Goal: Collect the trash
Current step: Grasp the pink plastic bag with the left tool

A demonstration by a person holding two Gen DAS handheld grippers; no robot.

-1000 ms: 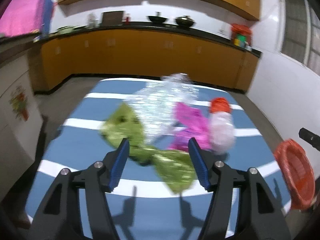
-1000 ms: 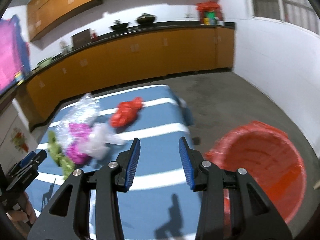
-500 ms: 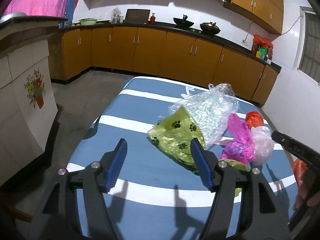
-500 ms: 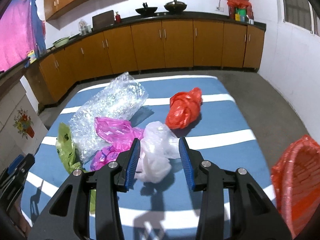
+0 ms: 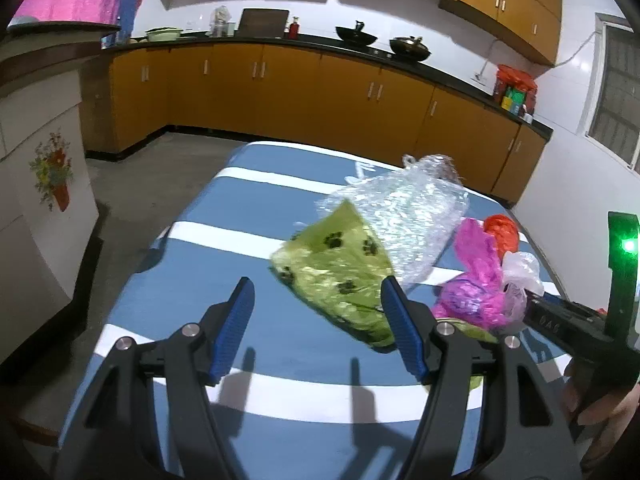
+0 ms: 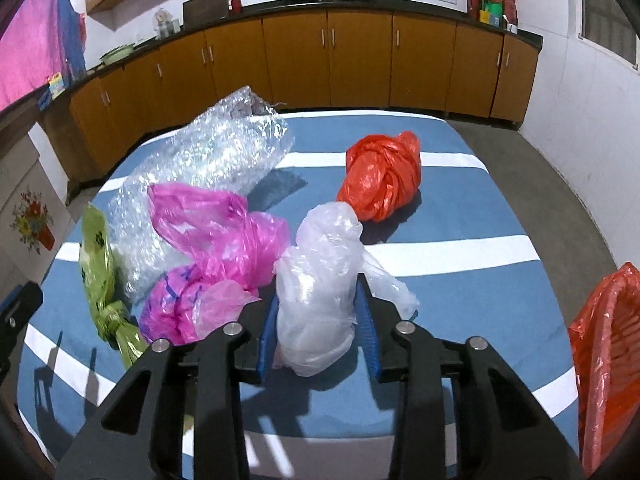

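Observation:
Crumpled plastic trash lies on a blue table with white stripes (image 6: pixel 460 220). My right gripper (image 6: pixel 318 312) is open, and its jaws stand on either side of a white plastic bag (image 6: pixel 320 276) without closing on it. A pink bag (image 6: pixel 216 256), bubble wrap (image 6: pixel 200 164), a green paw-print bag (image 6: pixel 98 264) and a red bag (image 6: pixel 380 176) lie around it. My left gripper (image 5: pixel 316 300) is open and empty, just left of the green bag (image 5: pixel 340 276), above the table. The red basket (image 6: pixel 608 360) stands at the table's right edge.
Orange kitchen cabinets (image 6: pixel 360 64) under a black counter run along the far wall. A white tiled counter with a flower sticker (image 5: pixel 52 184) stands to the left of the table. Grey floor surrounds the table. The right gripper's body (image 5: pixel 580 320) shows in the left wrist view.
My right gripper has swung left from the red basket and come down around the white bag. My left gripper has shifted left, so the green bag now lies at its right finger.

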